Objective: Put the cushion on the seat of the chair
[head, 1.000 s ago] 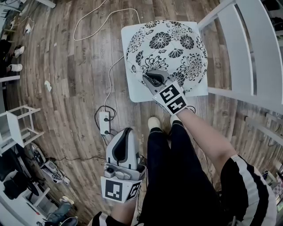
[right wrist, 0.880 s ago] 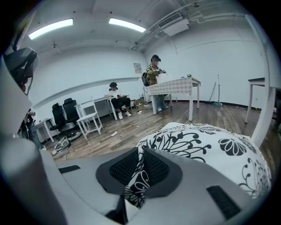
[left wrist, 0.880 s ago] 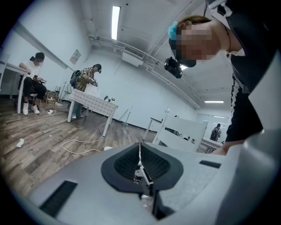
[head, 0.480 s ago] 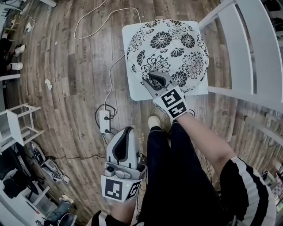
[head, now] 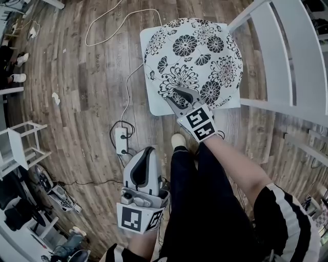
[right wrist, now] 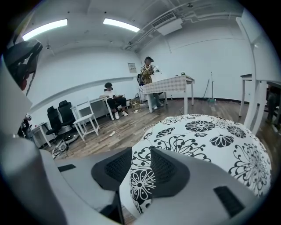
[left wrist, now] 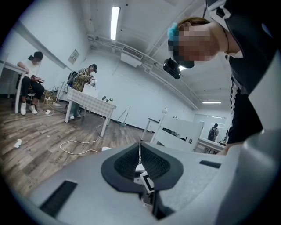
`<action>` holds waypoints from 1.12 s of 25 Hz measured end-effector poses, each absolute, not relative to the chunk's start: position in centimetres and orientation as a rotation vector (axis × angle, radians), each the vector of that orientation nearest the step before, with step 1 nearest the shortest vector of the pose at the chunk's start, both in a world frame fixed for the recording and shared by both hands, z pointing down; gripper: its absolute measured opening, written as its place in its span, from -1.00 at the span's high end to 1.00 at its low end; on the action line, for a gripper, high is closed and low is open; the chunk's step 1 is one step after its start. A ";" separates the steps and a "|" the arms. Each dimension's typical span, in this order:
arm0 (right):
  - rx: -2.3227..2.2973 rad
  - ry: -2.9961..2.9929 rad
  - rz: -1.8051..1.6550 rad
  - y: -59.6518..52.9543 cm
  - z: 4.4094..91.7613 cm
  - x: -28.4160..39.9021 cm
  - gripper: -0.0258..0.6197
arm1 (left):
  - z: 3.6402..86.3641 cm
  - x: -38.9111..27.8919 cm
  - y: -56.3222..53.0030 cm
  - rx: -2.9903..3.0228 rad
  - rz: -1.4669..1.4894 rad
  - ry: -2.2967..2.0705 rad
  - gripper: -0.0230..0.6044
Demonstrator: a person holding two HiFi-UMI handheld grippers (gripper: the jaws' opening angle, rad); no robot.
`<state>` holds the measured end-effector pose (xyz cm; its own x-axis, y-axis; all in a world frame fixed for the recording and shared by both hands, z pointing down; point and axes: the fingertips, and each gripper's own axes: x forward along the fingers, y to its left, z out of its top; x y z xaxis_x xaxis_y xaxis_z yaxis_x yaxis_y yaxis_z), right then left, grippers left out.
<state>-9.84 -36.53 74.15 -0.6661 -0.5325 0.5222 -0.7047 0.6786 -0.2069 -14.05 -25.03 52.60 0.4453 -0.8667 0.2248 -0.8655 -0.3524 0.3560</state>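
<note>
The cushion (head: 195,61) lies on the chair seat (head: 153,105). Its rim at the seat's front edge sits between our right gripper's (head: 175,93) opening jaws, pads off the fabric. We should back straight out without dragging it. Our left gripper (head: 145,154) hangs closed and empty.

Wood plank floor (head: 87,92), loose cables (head: 146,10), a power strip (head: 121,142), white walls (right wrist: 88,66), strip lights (right wrist: 44,28) overhead, black office chairs (right wrist: 61,116).
</note>
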 end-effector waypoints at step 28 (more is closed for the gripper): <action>1.297 -2.615 0.451 -36.4 57.9 -4.0 0.72 | 47.7 -10.6 -27.6 2.429 -0.003 -1.445 0.88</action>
